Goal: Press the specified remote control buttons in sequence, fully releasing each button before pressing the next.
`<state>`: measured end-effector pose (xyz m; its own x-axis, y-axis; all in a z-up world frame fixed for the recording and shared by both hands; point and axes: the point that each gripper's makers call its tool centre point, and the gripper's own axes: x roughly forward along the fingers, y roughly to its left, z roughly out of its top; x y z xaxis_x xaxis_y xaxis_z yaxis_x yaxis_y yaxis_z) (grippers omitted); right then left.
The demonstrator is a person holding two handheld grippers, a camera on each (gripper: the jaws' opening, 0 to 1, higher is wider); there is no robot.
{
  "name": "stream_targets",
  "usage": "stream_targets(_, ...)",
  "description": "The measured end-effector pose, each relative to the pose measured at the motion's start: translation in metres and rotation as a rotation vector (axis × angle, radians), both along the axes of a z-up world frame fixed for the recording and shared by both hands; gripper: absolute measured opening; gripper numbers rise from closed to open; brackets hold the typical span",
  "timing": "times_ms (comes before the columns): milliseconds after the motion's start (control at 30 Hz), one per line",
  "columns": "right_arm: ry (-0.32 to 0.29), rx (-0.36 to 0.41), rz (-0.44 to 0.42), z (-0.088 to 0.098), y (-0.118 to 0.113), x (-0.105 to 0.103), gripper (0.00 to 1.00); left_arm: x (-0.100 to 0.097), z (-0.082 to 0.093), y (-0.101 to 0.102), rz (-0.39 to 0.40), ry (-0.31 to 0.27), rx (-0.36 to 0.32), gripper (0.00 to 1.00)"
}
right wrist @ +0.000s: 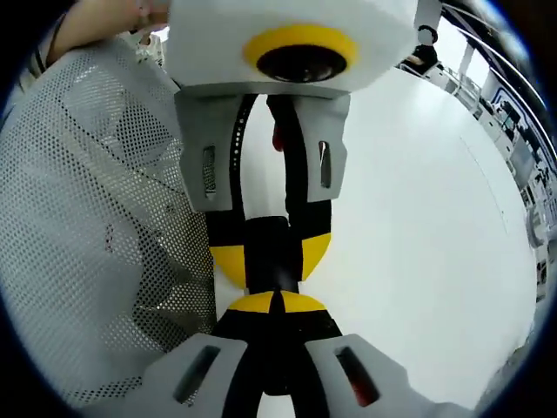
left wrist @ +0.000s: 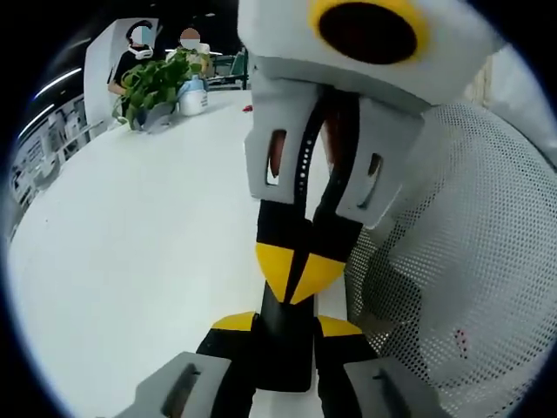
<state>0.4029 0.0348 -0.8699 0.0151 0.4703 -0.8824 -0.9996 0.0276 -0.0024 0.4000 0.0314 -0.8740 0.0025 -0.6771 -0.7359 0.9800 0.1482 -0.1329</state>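
A black remote control (left wrist: pixel 284 353) stands on end between the two yellow-tipped jaws of my left gripper (left wrist: pixel 285 324), which is shut on its sides. My right gripper (left wrist: pixel 296 274) reaches in from the top of the left gripper view, jaws shut, with its joined yellow tips against the remote's upper face. In the right gripper view my right gripper (right wrist: pixel 278 302) rises from the bottom with its tips together, touching the remote (right wrist: pixel 274 239). There the left gripper (right wrist: pixel 271 257) clamps the remote from above. The remote's buttons are hidden.
A white table (left wrist: pixel 148 261) spreads out on the left, also seen as the table (right wrist: pixel 418 261). A potted green plant (left wrist: pixel 155 85) and a white jar (left wrist: pixel 193 97) stand at its far edge, with people behind. A person's white mesh garment (left wrist: pixel 470 261) is close beside the grippers.
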Motion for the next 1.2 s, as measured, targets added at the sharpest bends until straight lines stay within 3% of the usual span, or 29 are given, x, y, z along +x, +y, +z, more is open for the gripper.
stream_targets(300, -0.052, -0.027, 0.044, 0.0005, 0.0056, -0.0006, 0.0, 0.0, 0.0001, -0.0001, -0.003, -0.003, 0.004, 0.25)
stream_targets(867, 0.026, -0.078, 0.043, -0.0003, 0.0054, 0.0004, 0.0, 0.0002, 0.0005, -0.0001, -0.006, 0.001, 0.003, 0.25)
stream_targets(1200, 0.014, 0.074, -0.009, 0.0024, 0.0023, 0.0, 0.0, -0.0001, 0.0008, 0.0001, -0.006, -0.002, 0.006, 0.25)
